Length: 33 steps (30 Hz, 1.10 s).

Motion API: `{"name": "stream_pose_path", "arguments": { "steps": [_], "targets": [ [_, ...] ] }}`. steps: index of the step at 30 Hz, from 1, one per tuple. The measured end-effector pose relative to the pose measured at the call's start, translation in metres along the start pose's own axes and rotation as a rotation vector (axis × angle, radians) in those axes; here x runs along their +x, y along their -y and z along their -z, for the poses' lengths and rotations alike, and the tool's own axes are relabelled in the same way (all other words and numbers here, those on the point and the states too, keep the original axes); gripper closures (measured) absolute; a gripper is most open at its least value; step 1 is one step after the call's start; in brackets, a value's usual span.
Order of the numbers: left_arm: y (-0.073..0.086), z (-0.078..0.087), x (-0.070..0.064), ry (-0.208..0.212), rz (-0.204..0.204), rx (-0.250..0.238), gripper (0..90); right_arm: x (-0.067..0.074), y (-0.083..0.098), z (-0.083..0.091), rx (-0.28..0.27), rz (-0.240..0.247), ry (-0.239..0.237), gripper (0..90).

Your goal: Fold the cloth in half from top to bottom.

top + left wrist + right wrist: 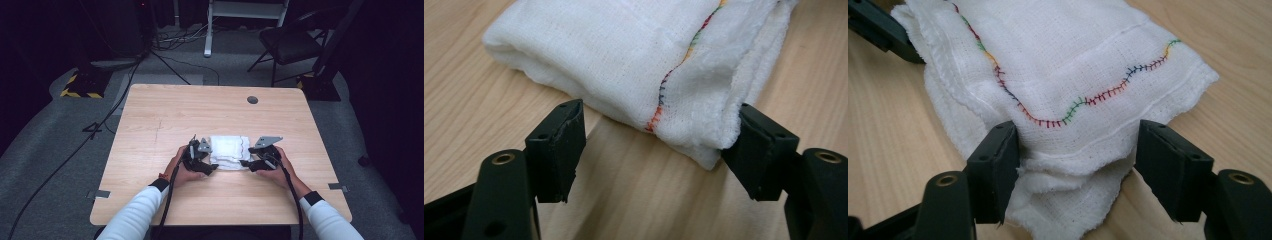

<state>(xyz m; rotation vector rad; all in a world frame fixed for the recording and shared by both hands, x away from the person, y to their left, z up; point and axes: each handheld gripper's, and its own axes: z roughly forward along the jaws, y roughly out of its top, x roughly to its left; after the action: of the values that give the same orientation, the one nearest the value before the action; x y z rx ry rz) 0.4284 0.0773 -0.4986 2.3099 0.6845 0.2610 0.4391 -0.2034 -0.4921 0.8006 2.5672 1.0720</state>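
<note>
At the left of the high view, the wooden table [150, 115] has a broad bare stretch running out to its left edge, and more bare wood lies behind the work toward the far edge, where a small round grey cap [252, 100] sits at upper centre-right. Just below the middle of that view the folded white cloth [229, 152] lies flat on the wood, well in from every edge.

The left gripper [206, 167] sits at the cloth's left side, held in the person's left hand [182, 170]. In the left gripper view its jaws stand wide apart, low over the table; the cloth [634, 65] fills the upper part of that frame, and its near corner reaches the inner face of the jaw at right, touching it, while the jaw at left stands clear with bare wood before it.

The right gripper [250, 164] is at the cloth's right side, in the right hand [275, 172]. In the right gripper view the jaws are wide, set either side of the cloth's [1073, 70] loose layered corner, brushing it without pinching. Bare wood runs on to the right edge.
</note>
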Motion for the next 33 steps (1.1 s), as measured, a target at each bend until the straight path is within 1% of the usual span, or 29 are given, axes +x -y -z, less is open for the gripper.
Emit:
{"name": "stream_pose_path", "arguments": {
  "steps": [4, 6, 7, 9, 13, 14, 16, 20, 22, 25, 27, 29, 30, 33],
  "targets": [
    [0.001, 0.0, 0.008, -0.024, 0.002, -0.004, 24.8, -0.003, -0.007, -0.006, -0.002, 0.007, 0.021, 35.3],
    [0.002, 0.001, 0.012, -0.037, 0.015, -0.01, 24.5, -0.004, -0.01, -0.01, -0.004, 0.005, 0.031, 35.6],
    [0.003, 0.001, 0.013, -0.042, 0.013, -0.01, 24.4, -0.005, -0.011, -0.011, -0.005, 0.004, 0.032, 35.6],
    [0.002, 0.003, 0.012, -0.06, -0.003, 0.0, 23.9, -0.004, -0.013, -0.012, -0.005, 0.009, 0.038, 35.6],
    [0.002, 0.005, 0.011, -0.062, 0.005, -0.002, 22.8, -0.002, -0.014, -0.01, -0.006, 0.009, 0.051, 35.8],
    [0.001, 0.006, 0.01, -0.068, 0.0, 0.004, 22.9, -0.002, -0.014, -0.01, -0.006, 0.011, 0.054, 35.8],
    [0.0, 0.009, 0.009, -0.073, -0.006, 0.003, 22.3, 0.0, -0.014, -0.007, -0.012, 0.016, 0.056, 36.1],
    [-0.002, 0.02, 0.005, -0.075, -0.001, -0.032, 21.3, 0.0, -0.015, 0.002, -0.031, 0.024, 0.057, 35.6],
    [-0.002, 0.025, 0.004, -0.08, -0.005, -0.037, 20.7, 0.0, -0.015, 0.007, -0.042, 0.025, 0.055, 35.3],
    [0.0, 0.03, 0.003, -0.087, -0.021, -0.026, 19.3, 0.0, -0.015, 0.015, -0.049, 0.036, 0.058, 35.0],
    [0.001, 0.033, 0.004, -0.086, -0.023, -0.02, 19.1, 0.0, -0.014, 0.019, -0.043, 0.053, 0.067, 34.6],
    [0.002, 0.035, 0.004, -0.086, -0.028, -0.013, 19.1, -0.001, -0.013, 0.022, -0.043, 0.047, 0.063, 34.5],
    [0.002, 0.036, 0.004, -0.083, -0.029, -0.013, 19.1, -0.001, -0.013, 0.024, -0.043, 0.052, 0.064, 34.5],
    [0.003, 0.039, 0.003, -0.093, -0.037, -0.009, 19.1, 0.0, -0.012, 0.028, -0.036, 0.068, 0.073, 34.5]
  ]
}}
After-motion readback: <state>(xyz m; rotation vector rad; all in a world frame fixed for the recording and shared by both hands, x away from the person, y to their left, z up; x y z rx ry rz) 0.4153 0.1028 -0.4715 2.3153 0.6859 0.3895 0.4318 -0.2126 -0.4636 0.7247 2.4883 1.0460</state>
